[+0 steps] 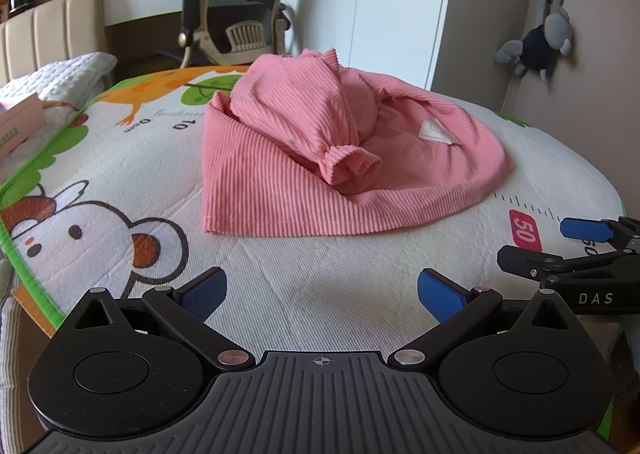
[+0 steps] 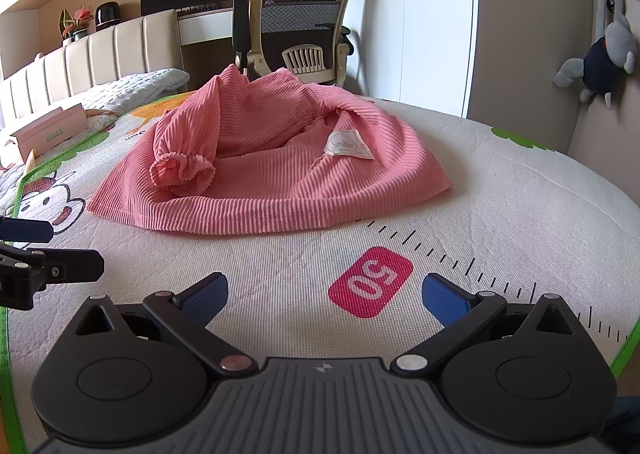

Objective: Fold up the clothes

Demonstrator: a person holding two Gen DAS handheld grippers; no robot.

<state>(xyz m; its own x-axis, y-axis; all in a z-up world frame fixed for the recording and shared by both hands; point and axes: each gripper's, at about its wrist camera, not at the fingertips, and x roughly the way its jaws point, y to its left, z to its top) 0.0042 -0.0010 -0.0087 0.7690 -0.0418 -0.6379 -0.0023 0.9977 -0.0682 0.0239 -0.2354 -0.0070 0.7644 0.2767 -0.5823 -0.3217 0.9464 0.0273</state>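
While the pink ribbed garment (image 1: 304, 157) is lying crumpled in a heap on the cartoon-printed mat (image 1: 280, 294), we are looking at it from both wrist cameras. One gathered sleeve cuff (image 1: 348, 167) is resting on top of the heap, and a white label (image 2: 350, 143) is showing near the neckline, just beside that sleeve. Nearer to us than the garment, the red "50" mark (image 2: 370, 282) is sitting on the mat's printed ruler. We are holding the left gripper (image 1: 322, 294) in front of the garment with its jaws spread wide and gripping nothing. The right gripper (image 2: 324, 296) is hovering just as wide apart and empty over the "50" mark, well short of the garment. Beyond the garment, an office chair (image 2: 300, 29) is standing, and a grey plush toy (image 2: 600, 61) is hanging on the wall.
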